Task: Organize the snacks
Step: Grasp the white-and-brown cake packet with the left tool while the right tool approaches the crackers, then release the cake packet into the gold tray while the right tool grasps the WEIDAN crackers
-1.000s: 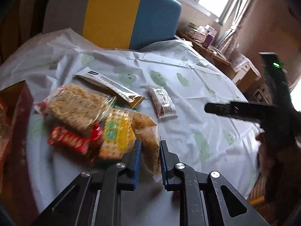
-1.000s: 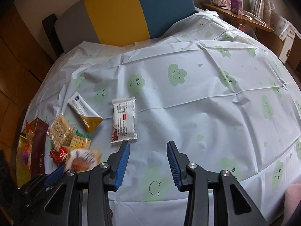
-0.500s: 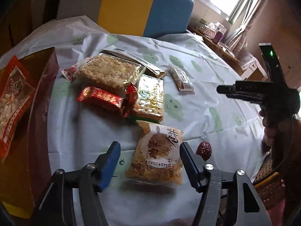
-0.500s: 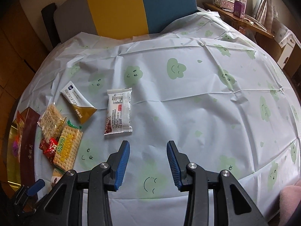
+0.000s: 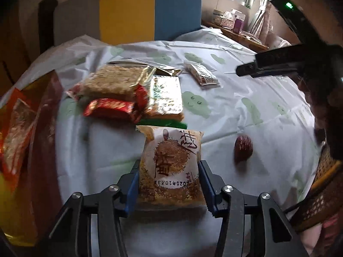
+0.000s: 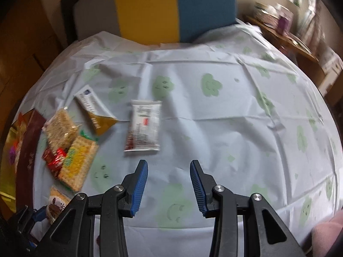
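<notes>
My left gripper [image 5: 169, 184] has its blue pads against both sides of a brown-and-white snack packet [image 5: 171, 162] lying near the table's front edge; the packet also shows in the right wrist view [image 6: 56, 205]. Behind it lie a red wrapper [image 5: 111, 107], a yellow cracker pack [image 5: 166, 98], a clear cracker pack [image 5: 115, 81] and a white bar [image 5: 201, 75]. My right gripper [image 6: 169, 186] is open and empty above the cloth, just in front of the white bar [image 6: 143, 126].
A red date [image 5: 243, 147] lies right of the packet. A dark red box [image 5: 32, 141] with snack bags stands at the left table edge. A white-and-brown sachet [image 6: 94, 111] lies at the back. A chair [image 6: 171, 6] stands behind the table.
My left gripper dropped the packet, opened wide, then moved forward and closed its pads on the packet's sides. My right gripper moved slightly closer to the white bar.
</notes>
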{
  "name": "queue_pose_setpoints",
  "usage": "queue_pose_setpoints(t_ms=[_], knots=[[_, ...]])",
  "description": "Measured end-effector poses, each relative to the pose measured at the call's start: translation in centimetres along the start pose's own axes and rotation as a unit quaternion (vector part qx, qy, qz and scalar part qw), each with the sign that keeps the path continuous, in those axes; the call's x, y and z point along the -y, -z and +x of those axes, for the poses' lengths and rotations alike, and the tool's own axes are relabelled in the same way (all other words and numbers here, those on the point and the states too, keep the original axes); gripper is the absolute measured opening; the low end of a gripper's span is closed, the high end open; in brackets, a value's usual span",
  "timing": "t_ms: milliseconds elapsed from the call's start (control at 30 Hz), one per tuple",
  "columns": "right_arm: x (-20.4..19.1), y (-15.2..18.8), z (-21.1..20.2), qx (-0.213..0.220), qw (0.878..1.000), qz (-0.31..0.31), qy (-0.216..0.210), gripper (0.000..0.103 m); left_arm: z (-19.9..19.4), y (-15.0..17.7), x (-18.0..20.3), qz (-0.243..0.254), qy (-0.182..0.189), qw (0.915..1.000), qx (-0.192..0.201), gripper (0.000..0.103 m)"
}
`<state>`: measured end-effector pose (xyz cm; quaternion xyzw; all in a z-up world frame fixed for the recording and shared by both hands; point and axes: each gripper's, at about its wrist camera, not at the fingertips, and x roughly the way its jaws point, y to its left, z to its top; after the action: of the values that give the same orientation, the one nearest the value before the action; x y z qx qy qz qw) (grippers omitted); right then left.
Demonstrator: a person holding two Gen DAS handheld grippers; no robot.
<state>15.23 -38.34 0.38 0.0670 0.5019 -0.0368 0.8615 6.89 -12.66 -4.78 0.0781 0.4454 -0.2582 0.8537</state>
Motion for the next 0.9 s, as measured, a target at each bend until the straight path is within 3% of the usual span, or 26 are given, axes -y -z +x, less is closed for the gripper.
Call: queue_pose_setpoints(t_ms=[133, 300, 467, 633, 700, 900], knots=[[-2.5, 0.3, -0.2, 0.007, 0.998, -0.048, -0.035, 0.041, -1.4, 2.1, -1.2, -0.014, 0.001, 0.9997, 0.021, 0.052], [-6.0, 1.1, 0.7, -0.021, 0.992, -0.087, -0.089, 0.041, -2.4, 3.7, -2.4, -0.037, 0.006, 0.9987, 0.036, 0.052], [-8.4, 1.1, 2.2, -0.045, 0.991, -0.061, -0.114, 0.041, -2.3, 4.0, -2.6, -0.048, 0.010, 0.9980, 0.041, 0.052], [-9.9, 0.0, 4.2, -0.063, 0.993, -0.015, -0.103, 0.043, -2.3, 4.0, -3.0, -0.059, 0.019, 0.9971, 0.044, 0.052], [-10.7, -0.3, 5.1, -0.069, 0.993, -0.004, -0.095, 0.052, -2.3, 4.0, -2.9, -0.059, 0.020, 0.9970, 0.046, 0.052], [-12.2, -1.2, 7.0, -0.074, 0.994, 0.010, -0.079, 0.058, -2.4, 4.2, -3.1, -0.063, 0.024, 0.9966, 0.048, 0.052]])
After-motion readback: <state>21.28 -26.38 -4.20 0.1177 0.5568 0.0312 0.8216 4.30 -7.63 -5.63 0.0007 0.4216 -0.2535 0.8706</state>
